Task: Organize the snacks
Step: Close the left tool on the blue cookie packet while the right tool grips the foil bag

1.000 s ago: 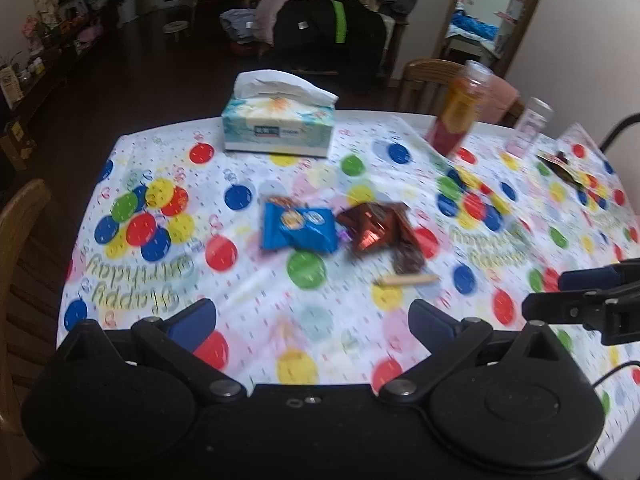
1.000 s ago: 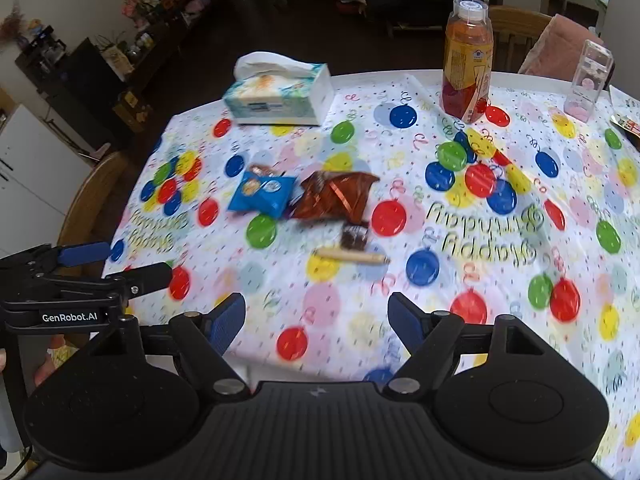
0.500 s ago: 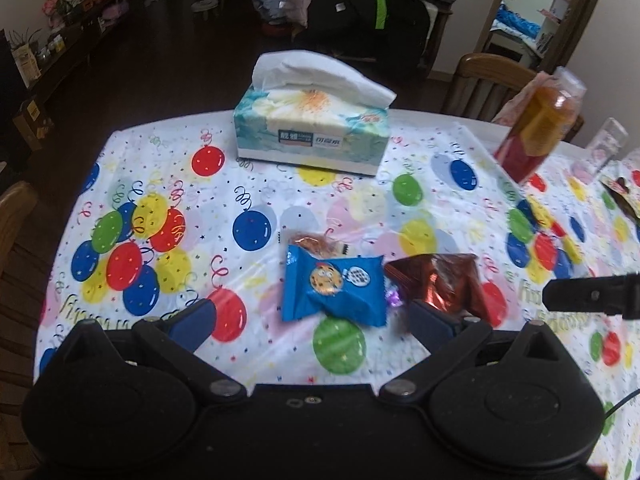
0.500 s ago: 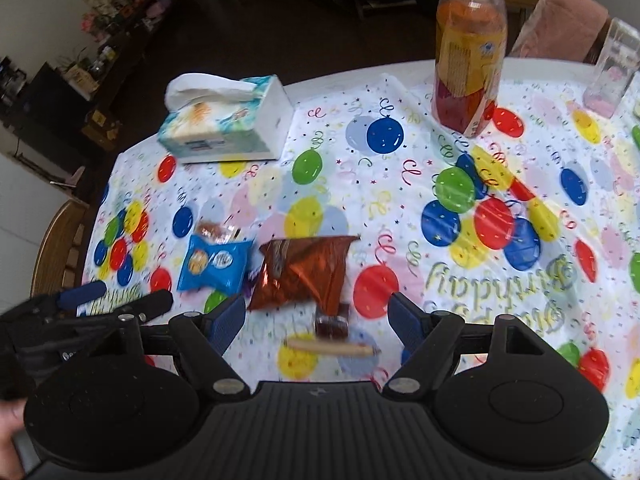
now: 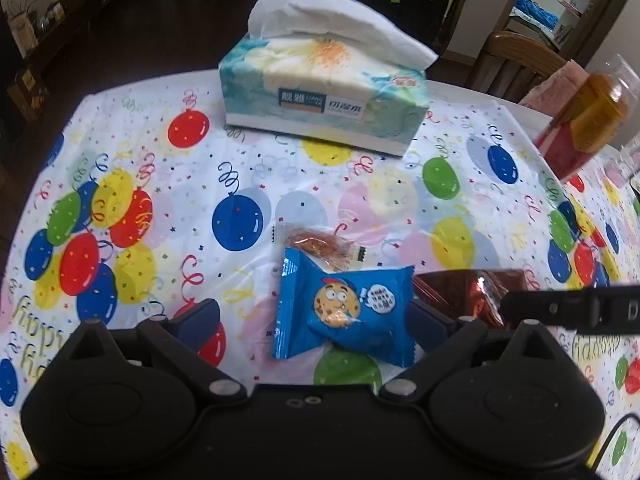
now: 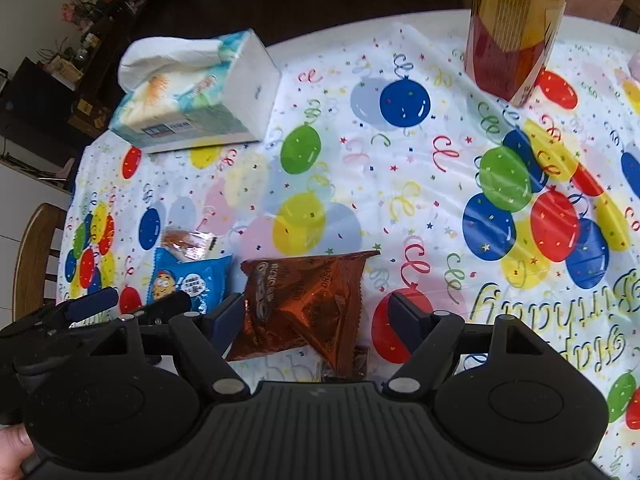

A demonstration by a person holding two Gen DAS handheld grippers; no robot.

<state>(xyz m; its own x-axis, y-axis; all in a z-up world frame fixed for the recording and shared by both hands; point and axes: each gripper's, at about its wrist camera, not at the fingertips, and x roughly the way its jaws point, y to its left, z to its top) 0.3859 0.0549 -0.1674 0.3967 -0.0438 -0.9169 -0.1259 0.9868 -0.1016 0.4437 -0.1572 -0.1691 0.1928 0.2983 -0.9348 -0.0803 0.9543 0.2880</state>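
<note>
A blue cookie packet (image 5: pixel 346 312) lies on the balloon tablecloth between the fingers of my left gripper (image 5: pixel 310 320), which stands open around it. Behind it lies a small clear packet with a brown snack (image 5: pixel 318 246). A shiny brown-orange wrapper (image 6: pixel 304 304) lies between the open fingers of my right gripper (image 6: pixel 316 320); a small dark snack (image 6: pixel 358 362) peeks from under it. The blue cookie packet (image 6: pixel 188 282) and the left gripper (image 6: pixel 132 304) show at the right wrist view's left. The brown-orange wrapper (image 5: pixel 468 294) shows at the left view's right.
A tissue box (image 5: pixel 324 96) stands at the back of the table. A juice bottle (image 6: pixel 516 28) stands at the far right. Wooden chairs (image 6: pixel 32 256) flank the table. The right gripper's finger (image 5: pixel 572 308) crosses the left view's right edge. A hand (image 6: pixel 12 452) holds the left gripper.
Both grippers have moved forward and down over the table. The blue packet now lies between the left fingers and the brown-orange wrapper between the right fingers.
</note>
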